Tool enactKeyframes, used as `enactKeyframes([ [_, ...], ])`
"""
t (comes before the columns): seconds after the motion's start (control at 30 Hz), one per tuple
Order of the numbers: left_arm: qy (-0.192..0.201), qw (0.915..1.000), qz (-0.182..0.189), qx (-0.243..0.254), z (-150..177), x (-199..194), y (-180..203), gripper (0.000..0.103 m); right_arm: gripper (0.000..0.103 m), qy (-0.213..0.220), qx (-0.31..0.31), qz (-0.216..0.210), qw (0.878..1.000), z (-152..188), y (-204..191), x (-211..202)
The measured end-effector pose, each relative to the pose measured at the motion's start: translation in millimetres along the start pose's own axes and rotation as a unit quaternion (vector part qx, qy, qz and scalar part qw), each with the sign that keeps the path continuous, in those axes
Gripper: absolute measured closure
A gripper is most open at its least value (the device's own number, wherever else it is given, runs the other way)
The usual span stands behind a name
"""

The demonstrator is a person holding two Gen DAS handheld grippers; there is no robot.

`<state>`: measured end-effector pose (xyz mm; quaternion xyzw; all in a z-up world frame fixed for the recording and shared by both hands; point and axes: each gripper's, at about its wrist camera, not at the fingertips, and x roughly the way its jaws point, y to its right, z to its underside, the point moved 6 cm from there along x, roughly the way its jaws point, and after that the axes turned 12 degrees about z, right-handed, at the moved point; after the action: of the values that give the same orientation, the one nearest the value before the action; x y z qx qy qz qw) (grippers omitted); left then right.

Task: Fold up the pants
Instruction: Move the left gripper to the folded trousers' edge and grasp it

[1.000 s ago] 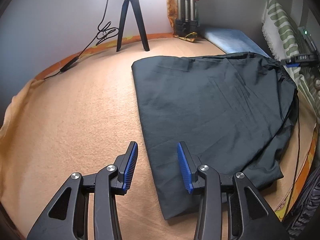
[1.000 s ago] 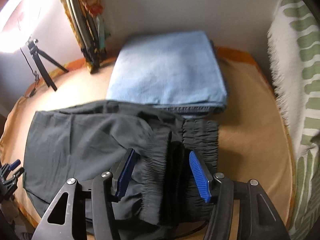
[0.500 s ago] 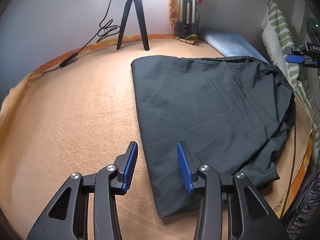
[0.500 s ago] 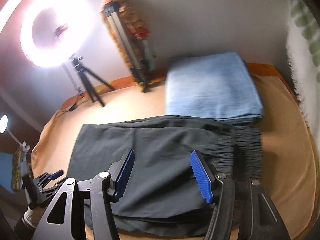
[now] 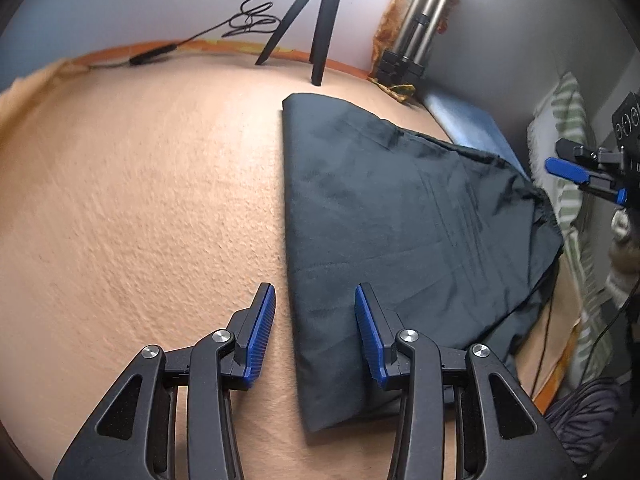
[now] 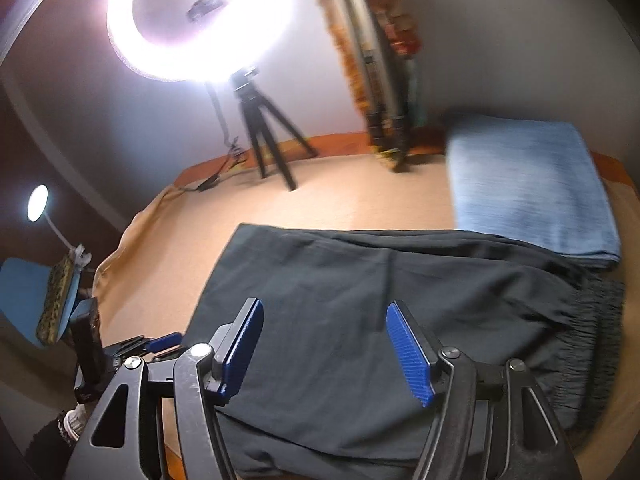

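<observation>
Dark grey pants [image 5: 400,220] lie folded flat on the tan blanket [image 5: 140,200]. Their gathered elastic waistband [image 6: 592,320] is at the right in the right wrist view. My left gripper [image 5: 314,304] is open and hovers over the pants' straight folded edge near the front corner, one finger over the blanket and one over the cloth. My right gripper [image 6: 324,320] hangs above the middle of the pants [image 6: 400,300]. Its jaws are opening and hold nothing. Each gripper shows in the other's view: the right gripper [image 5: 580,176] and the left gripper [image 6: 160,342].
A folded blue towel [image 6: 528,188] lies behind the waistband. A lit ring light [image 6: 200,16] on a black tripod [image 6: 264,140] and a folded silver tripod [image 6: 372,80] stand at the far wall. A green-striped cushion [image 5: 568,120] borders the right side.
My right gripper has swung off the waistband and now hangs over the middle of the pants, its jaws wider. My left gripper has rolled and shifted a little towards the folded edge.
</observation>
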<state>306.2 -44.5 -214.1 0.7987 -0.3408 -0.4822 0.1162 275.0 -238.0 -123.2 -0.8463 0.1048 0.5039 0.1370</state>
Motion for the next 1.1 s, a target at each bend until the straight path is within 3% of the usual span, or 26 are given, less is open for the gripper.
enactKeyframes([
  [0.17,0.0,1.0,0.004,0.001,2,4,2,0.063,0.036,-0.017,-0.04,-0.019,0.999,-1,-46,20],
  [0.53,0.009,0.9999,0.007,0.0,2,5,1,0.063,0.036,-0.069,-0.066,-0.053,0.994,-3,-118,65],
  [0.57,0.011,0.9999,0.01,0.001,2,5,2,0.065,0.036,-0.078,-0.065,-0.054,0.993,-4,-125,72],
  [0.6,0.01,0.9998,0.016,0.003,3,6,2,0.074,0.036,-0.084,-0.065,-0.055,0.993,-6,-129,77],
  [0.7,0.01,0.9995,0.027,0.009,4,8,5,0.08,0.036,-0.099,-0.066,-0.054,0.992,-10,-146,93],
  [0.77,0.013,0.9993,0.034,0.011,4,7,7,0.084,0.036,-0.108,-0.068,-0.051,0.991,-12,-155,102],
  [1.1,0.024,0.9984,0.048,0.016,6,-1,11,0.084,0.036,-0.149,-0.09,0.018,0.985,-20,-182,155],
])
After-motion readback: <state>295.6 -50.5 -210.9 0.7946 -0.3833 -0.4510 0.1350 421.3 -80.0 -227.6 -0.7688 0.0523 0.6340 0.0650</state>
